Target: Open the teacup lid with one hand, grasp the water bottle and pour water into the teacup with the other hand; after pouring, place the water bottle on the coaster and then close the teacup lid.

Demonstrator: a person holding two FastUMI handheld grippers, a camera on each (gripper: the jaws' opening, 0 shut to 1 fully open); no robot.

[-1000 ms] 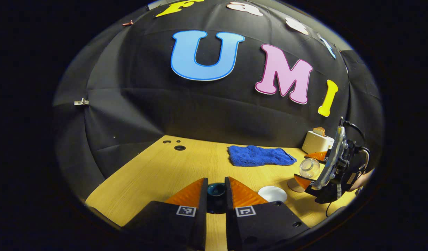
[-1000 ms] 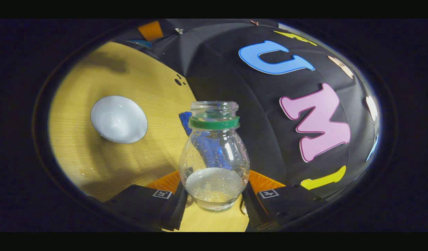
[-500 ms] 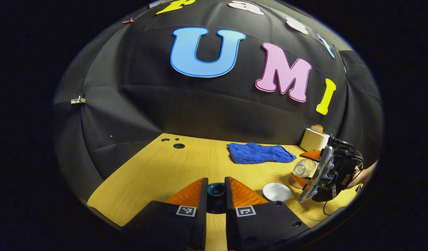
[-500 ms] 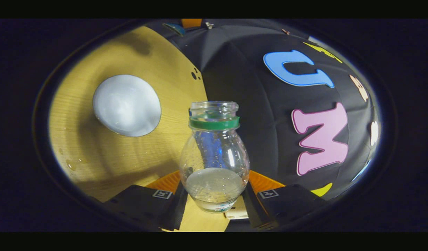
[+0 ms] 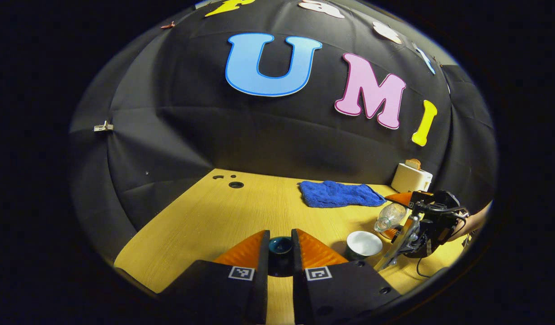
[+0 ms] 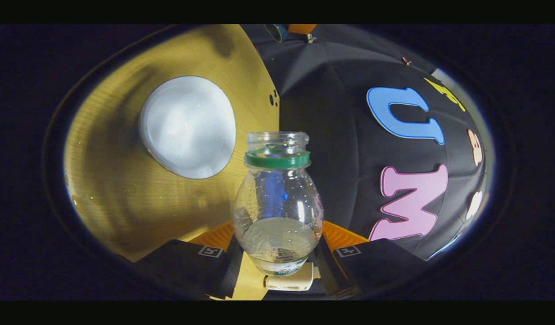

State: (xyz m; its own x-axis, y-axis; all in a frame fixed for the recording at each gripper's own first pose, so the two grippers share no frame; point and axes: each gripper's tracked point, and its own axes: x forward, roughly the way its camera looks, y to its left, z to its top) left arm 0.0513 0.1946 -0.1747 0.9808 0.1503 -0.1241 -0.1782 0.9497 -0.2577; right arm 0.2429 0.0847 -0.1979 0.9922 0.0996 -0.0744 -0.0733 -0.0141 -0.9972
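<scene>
Wooden worktop (image 5: 205, 216) bearing a blue towel (image 5: 339, 194) at 1 o'clock. Right gripper (image 6: 277, 253), jaws pinching the tilted water bottle (image 6: 277, 203), mouth above the open teacup (image 5: 363, 244). Left gripper (image 5: 280, 253), jaws pinching the lifted teacup lid (image 5: 280, 247).

Counter (image 5: 205, 216) of pale matt wood grain, water bottle (image 6: 277, 198) of clear glossy plastic with a smooth green neck ring, teacup (image 5: 364, 244) with glossy white glazed inside, teacup lid (image 5: 280, 246) dark and glossy, blue towel (image 5: 339, 194) of rough terry cloth, booth wall (image 5: 169, 135) of matt black cloth
</scene>
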